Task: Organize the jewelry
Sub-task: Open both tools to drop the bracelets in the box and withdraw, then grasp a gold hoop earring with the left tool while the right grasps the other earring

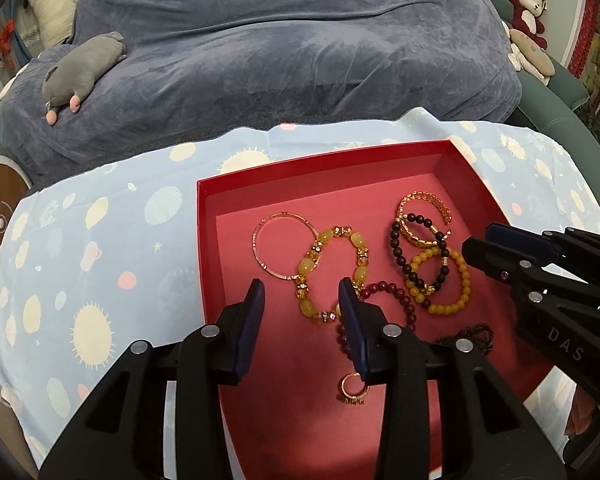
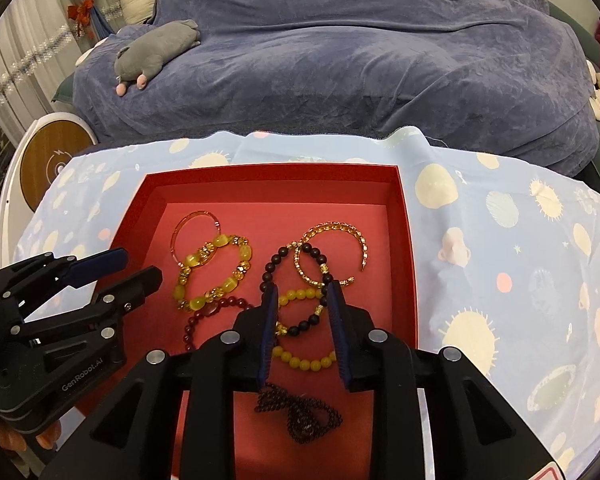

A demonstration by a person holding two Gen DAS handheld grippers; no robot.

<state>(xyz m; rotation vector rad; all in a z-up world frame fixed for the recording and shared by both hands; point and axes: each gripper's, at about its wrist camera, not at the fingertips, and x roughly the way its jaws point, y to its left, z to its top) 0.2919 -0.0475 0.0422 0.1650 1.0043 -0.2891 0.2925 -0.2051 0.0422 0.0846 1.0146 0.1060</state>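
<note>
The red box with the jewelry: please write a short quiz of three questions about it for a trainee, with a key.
1. True or false: the thin gold bangle lies outside the red box.
2. Multiple choice: what overlaps the open gold cuff? A) the small gold ring B) the dark beaded bracelet C) the grey plush toy
3. Fill in: the left gripper and the right gripper both have their jaws ____.

Key:
1. False; it lies inside the box, partly under the chunky yellow bracelet.
2. B
3. open, with nothing held between them.
</note>
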